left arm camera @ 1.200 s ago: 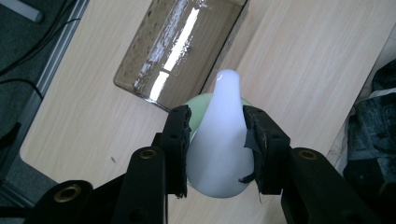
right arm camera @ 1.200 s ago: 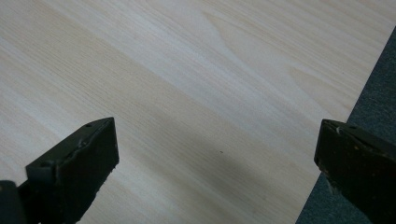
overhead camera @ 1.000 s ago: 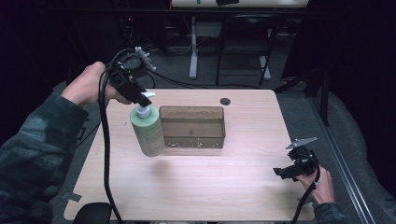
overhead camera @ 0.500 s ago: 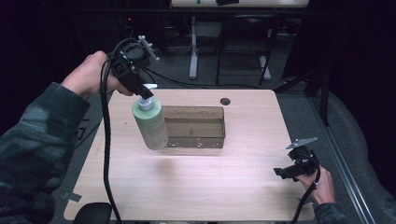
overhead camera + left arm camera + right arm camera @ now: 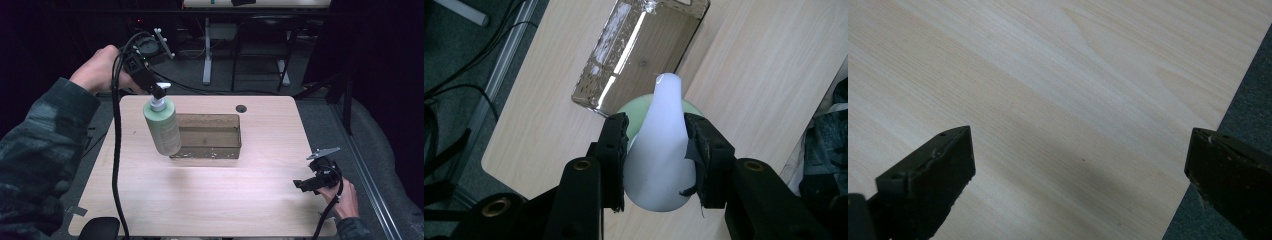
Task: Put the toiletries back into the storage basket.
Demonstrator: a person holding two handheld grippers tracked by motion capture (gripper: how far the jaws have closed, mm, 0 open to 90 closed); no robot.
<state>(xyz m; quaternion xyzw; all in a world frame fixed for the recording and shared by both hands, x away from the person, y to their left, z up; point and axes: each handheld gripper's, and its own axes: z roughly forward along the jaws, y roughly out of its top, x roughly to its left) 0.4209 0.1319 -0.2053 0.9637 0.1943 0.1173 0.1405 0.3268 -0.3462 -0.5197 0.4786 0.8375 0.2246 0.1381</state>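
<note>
A pale green pump bottle [image 5: 163,127] with a white pump head [image 5: 656,150] hangs in the air above the table's left half, tilted. My left gripper [image 5: 159,93] is shut on that pump head, one black jaw on each side of it. Just right of the bottle a clear brownish tray [image 5: 210,136] rests on the wooden table [image 5: 210,200]; in the left gripper view the tray [image 5: 639,50] lies below the bottle. My right gripper [image 5: 306,184] is low over the table's near right corner, jaws wide apart with nothing between them [image 5: 1078,175].
A small dark round hole [image 5: 241,108] marks the table's far edge. Black cable [image 5: 116,150] trails from the left gripper down across the table's left side. Grey floor [image 5: 1243,90] borders the table's right edge. Desk legs stand behind the table.
The left gripper has lifted the bottle off the table and carried it up and slightly right, tilting it. The right gripper has stayed put.
</note>
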